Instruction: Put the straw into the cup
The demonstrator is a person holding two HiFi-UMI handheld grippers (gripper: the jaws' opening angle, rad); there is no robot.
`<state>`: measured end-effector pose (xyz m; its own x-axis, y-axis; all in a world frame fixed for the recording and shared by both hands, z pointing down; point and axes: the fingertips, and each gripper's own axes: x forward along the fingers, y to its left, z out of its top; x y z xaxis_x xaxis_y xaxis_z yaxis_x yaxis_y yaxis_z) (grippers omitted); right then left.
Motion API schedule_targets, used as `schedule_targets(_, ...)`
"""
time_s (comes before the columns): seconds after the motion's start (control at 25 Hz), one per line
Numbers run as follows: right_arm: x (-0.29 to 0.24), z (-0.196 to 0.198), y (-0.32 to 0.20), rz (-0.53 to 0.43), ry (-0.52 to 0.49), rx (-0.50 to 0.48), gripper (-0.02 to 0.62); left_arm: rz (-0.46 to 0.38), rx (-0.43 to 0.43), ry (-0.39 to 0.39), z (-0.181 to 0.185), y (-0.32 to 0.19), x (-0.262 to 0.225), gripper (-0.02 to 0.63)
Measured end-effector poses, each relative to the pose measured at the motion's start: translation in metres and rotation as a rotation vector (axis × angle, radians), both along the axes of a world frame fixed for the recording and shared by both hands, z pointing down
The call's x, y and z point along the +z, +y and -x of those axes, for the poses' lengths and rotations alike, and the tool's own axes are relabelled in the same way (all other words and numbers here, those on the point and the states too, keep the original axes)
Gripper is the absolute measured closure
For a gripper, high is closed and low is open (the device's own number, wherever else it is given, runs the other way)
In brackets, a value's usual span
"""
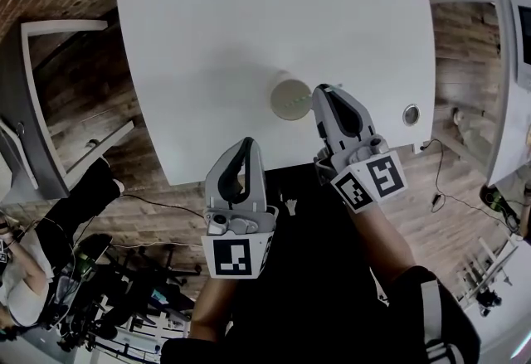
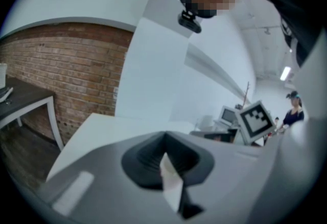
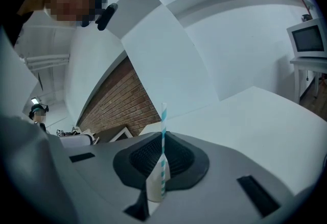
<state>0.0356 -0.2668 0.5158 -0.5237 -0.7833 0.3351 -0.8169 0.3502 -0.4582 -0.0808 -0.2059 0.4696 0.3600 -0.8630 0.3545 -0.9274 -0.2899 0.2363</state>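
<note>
Table (image 1: pixel 207 39): white, with rounded corners; it fills the upper middle of the head view above a wood-plank floor (image 1: pixel 99 105).

Brick wall (image 2: pixel 61 65): red brick, behind the table in both gripper views.

Right gripper (image 3: pixel 162 142): grey body with a black-and-white marker cube. In the head view the right gripper (image 1: pixel 325 94) lies over the table's near part, its tip just right of the cup. The jaws are clenched on the straw.

Left gripper (image 2: pixel 164 152): same build. In the head view the left gripper (image 1: pixel 243 145) sits at the table's near edge, well left of and nearer the person than the right one. The 2 jaws are pressed together on a white scrap.

Cup (image 1: pixel 290 98): pale and round, seen from above. It stands on the table near its front edge. Whether the right gripper touches it cannot be told.

Straw (image 3: pixel 163 126): 1 straw with blue and white stripes. It stands upright between the right gripper's jaws and pokes out past their tips. A white strip lies along its lower part. It is not in the cup.

White scrap (image 2: pixel 171 183): a thin pale piece, seemingly paper, pinched in the seam of the left jaws.
</note>
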Motion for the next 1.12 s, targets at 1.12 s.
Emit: schedule_targets(1.12,0.037,0.005,-0.006,0.075,0.045,-0.065,0.578,0.038,-0.005,0.021,-0.011,-0.005,0.02,0.601)
